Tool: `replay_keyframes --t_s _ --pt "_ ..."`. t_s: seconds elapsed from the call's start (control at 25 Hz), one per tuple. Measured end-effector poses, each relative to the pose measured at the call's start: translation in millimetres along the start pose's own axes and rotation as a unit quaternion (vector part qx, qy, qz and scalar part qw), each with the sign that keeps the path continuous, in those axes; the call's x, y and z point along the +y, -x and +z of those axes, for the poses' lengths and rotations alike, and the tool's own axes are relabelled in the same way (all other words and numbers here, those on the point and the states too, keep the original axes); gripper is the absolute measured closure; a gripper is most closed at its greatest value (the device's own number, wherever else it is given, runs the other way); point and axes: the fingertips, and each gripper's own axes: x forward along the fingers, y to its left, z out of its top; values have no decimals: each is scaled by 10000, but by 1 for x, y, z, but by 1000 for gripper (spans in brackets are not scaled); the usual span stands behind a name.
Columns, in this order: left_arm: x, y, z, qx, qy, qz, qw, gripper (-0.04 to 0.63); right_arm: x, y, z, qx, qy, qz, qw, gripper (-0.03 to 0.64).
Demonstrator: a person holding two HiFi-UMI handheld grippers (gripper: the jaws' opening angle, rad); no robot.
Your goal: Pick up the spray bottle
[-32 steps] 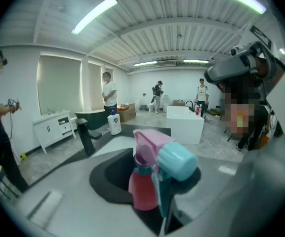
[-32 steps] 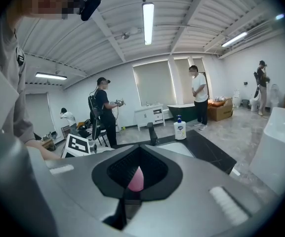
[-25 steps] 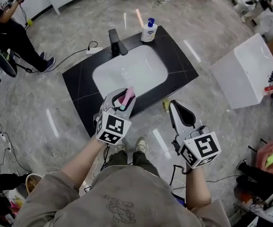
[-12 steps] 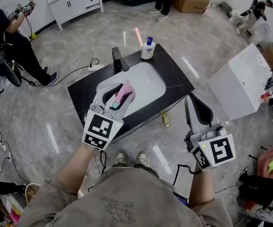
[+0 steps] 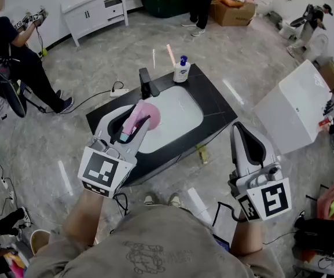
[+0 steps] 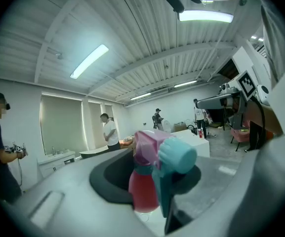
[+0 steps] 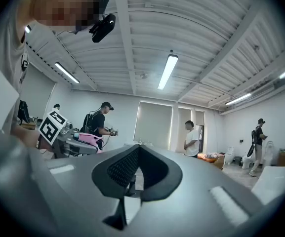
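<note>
A pink spray bottle (image 5: 139, 118) with a teal trigger is held in my left gripper (image 5: 127, 123), lifted above the black counter (image 5: 213, 100) and white basin (image 5: 175, 116). In the left gripper view the spray bottle (image 6: 149, 174) fills the gap between the jaws, its teal nozzle toward the camera. My left gripper (image 6: 152, 181) is shut on it and tilted upward toward the ceiling. My right gripper (image 5: 246, 146) is raised to the right of the counter, shut with nothing between its jaws. The right gripper view shows the right gripper (image 7: 132, 174) with its pads together and the left gripper's bottle (image 7: 90, 139) far left.
A black faucet (image 5: 148, 84) and a white pump bottle (image 5: 182, 69) stand at the counter's far edge. A white box-like unit (image 5: 294, 106) sits at right. Several people (image 5: 16, 57) stand around the room. Cables (image 5: 97, 68) lie on the floor.
Both grippers have risen and tilted upward, the left carrying the spray bottle higher over the basin. The head view has pulled back, showing more of the room.
</note>
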Motion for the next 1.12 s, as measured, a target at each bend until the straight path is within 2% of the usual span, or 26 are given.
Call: replay_keyframes --t_s 0.16,0.48,0.76,1.12 --pt "7 18 -1 -26 245 135 9996 453 0 9 -2 100 61 -21 9999 589" --pt "0 39 -23 189 354 273 9988 453 0 18 -33 514 -95 -72 9986 589" --pt "-10 47 -55 527 485 288 9970 453 15 18 -73 1030 -113 185 9944 591" --pt "-17 50 -74 760 514 281 9954 453 31 16 -92 1242 -243 378 9912 591"
